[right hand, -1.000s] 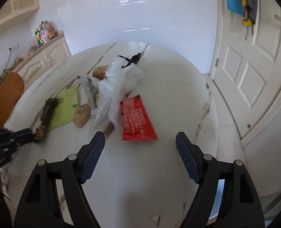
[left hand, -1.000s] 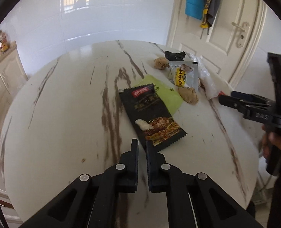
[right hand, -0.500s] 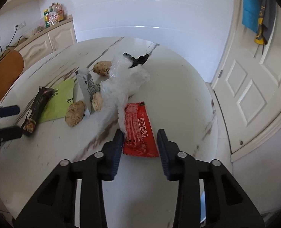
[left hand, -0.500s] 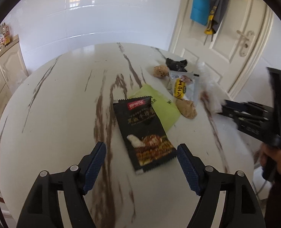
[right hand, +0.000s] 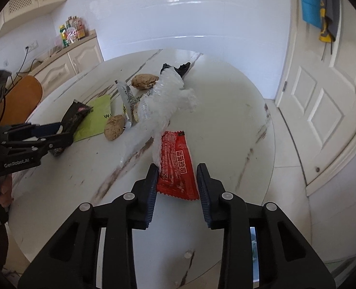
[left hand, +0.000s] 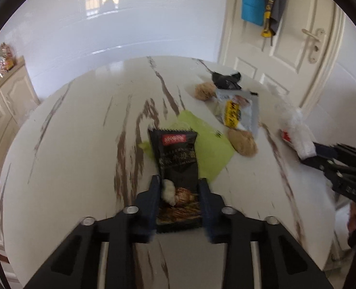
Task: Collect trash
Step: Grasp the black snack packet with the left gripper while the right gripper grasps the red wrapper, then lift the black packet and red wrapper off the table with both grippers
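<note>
Trash lies on a round white marble table (left hand: pixel 69 144). A black snack wrapper (left hand: pixel 176 159) lies on a green paper (left hand: pixel 209 144); its near end sits between the fingers of my left gripper (left hand: pixel 178 192), which is partly closed around it. In the right wrist view this wrapper (right hand: pixel 73 118) looks lifted at its far end. A red wrapper (right hand: pixel 175 166) lies between the fingers of my right gripper (right hand: pixel 176 180), which is open around its near end. A clear crumpled plastic bag (right hand: pixel 163 101) overlaps the red wrapper's top.
Two brown crumpled lumps (left hand: pixel 241 142) (left hand: pixel 204 91), a grey and yellow sachet (left hand: pixel 238 110) and a black scrap (left hand: pixel 226 79) lie at the table's far right. A white door (right hand: pixel 322 96) stands right. Cabinets (right hand: pixel 64 65) and an orange chair (right hand: pixel 21 98) stand left.
My left gripper went from shut to wide open, then moved forward and closed in around the black wrapper. My right gripper narrowed, then opened a little around the red wrapper's near end.
</note>
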Demonstrator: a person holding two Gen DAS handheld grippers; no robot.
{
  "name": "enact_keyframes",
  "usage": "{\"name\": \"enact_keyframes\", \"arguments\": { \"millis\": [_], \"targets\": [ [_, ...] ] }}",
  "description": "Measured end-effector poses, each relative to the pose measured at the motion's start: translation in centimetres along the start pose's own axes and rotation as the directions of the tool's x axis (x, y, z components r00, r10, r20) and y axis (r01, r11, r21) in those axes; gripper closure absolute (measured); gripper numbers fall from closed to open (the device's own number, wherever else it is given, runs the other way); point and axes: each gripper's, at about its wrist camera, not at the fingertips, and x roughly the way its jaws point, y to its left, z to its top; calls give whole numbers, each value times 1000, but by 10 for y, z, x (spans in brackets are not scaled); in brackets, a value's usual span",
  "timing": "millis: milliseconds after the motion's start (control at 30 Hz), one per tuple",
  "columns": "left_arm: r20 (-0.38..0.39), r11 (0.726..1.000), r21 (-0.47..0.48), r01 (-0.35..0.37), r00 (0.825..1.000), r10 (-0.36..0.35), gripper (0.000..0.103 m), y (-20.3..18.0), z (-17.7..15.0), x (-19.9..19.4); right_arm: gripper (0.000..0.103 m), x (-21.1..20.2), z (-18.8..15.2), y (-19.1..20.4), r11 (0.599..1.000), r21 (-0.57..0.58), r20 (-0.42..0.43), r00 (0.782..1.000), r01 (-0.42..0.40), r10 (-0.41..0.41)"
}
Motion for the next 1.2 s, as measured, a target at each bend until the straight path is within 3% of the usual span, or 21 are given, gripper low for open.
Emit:
{"name": "enact_keyframes", "arguments": {
  "millis": [233,367,433,733,800,833,867,1000,1200],
  "targets": [
    [-13,1000,1,25,1000,-24,78,15,-21,-22,62,-18,-6,-8,996,43,58,995,-79,77],
    [-12,1000,4,16,1000,-16,78,19,-32,-35,59,-30,-4,-20,995,102,105,994,-13,3],
    [-10,1000,1,17,1000,-17,78,19,-35,-39,53,-25,0,-19,993,110,84,995,41,-50],
    [-7,999,-11,46,999,-46,79,18,-40,-47,53,13,9,17,997,-28,-17,997,73,-73],
    [-4,998,-13,53,999,-53,80,18,-40,-48,58,15,9,21,995,-48,-13,996,86,-86],
    [-4,998,-16,56,998,-57,82,17,-40,-49,75,14,9,22,995,-53,-12,997,81,-81],
    [0,998,-18,59,998,-59,82,15,-40,-51,82,13,9,24,995,-61,-14,997,80,-81],
    [9,997,-21,79,997,-78,86,8,-40,-57,89,4,3,28,993,-69,1,995,98,-98],
    [27,995,17,98,995,-99,88,-22,-33,-66,90,-33,-13,9,999,45,54,998,20,-23]
  ]
}}
